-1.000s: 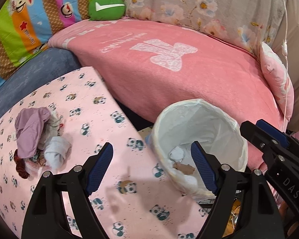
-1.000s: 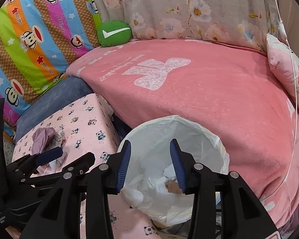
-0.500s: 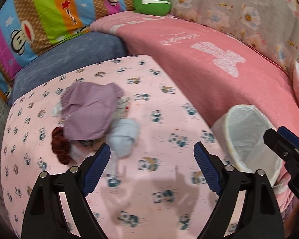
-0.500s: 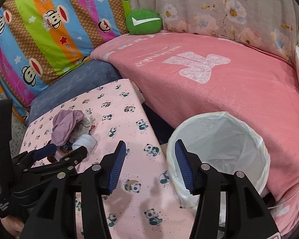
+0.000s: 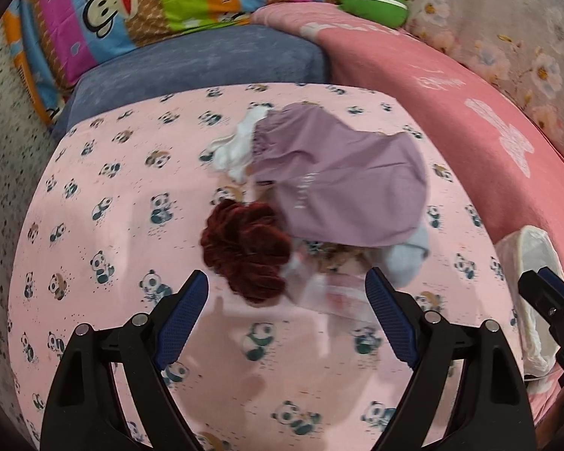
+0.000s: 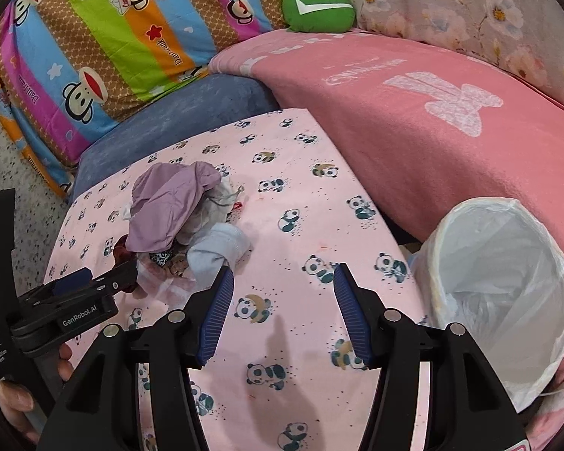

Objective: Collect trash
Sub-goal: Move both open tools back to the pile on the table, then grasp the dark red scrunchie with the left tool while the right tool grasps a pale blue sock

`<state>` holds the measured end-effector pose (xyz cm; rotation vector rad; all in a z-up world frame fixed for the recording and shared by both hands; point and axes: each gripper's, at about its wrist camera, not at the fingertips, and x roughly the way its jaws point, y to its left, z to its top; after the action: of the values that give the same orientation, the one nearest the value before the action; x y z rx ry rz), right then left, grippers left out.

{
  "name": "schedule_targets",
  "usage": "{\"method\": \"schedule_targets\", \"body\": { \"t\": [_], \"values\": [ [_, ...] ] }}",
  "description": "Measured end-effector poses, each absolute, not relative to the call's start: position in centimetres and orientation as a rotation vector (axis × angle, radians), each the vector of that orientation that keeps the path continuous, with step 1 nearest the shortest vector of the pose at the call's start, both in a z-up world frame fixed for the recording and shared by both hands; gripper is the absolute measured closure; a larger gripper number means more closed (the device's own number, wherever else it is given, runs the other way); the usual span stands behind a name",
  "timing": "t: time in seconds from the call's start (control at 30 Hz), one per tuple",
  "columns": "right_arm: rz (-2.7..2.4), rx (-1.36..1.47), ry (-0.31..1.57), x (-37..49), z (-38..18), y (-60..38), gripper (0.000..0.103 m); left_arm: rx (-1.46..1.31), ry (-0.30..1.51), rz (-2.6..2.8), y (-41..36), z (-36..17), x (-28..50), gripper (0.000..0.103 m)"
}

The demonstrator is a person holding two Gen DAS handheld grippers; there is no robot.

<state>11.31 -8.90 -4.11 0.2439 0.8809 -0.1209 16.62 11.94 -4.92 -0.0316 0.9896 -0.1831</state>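
A heap of trash lies on the pink panda-print surface (image 5: 105, 203): a purple cloth (image 5: 342, 184), a dark red crumpled piece (image 5: 248, 251), a pale blue wad (image 5: 406, 259), white tissue (image 5: 237, 146) and a clear wrapper (image 5: 334, 293). My left gripper (image 5: 287, 315) is open and empty, just short of the heap, fingers either side of its near edge. In the right wrist view the heap (image 6: 176, 221) sits left of my open, empty right gripper (image 6: 282, 312). The white-lined bin (image 6: 507, 293) stands to the right, some trash inside.
A pink blanket (image 6: 451, 124) covers the bed behind the surface and bin. A blue cushion (image 5: 191, 64), a striped monkey-print pillow (image 6: 94, 45) and a green pillow (image 6: 319, 9) lie at the back. Speckled floor (image 5: 3, 120) is at the left.
My left gripper has swung left from the bin to the heap and closed in on it. My right gripper has moved left off the bin to over the panda surface.
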Motion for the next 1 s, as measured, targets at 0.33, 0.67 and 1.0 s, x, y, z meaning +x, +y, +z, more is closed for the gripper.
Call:
{"method": "schedule_targets", "body": {
  "t": [0.33,0.67,1.0],
  "values": [
    [-0.068,0.240,0.956,16.2,-7.9,-4.9,0.046,-0.098,1.050,-0.235,14.0,-7.1,18.7,0.033],
    [-0.061,0.253,1.004,19.2,-10.6,-3.3,0.046,-0.165,1.087,-0.310,15.1,-7.9,19.4,0.069],
    [-0.013,0.241,1.000,18.7,-10.1,-2.6,0.083,-0.166,1.062,-0.307,15.1,-6.5,18.7,0.083]
  ]
}}
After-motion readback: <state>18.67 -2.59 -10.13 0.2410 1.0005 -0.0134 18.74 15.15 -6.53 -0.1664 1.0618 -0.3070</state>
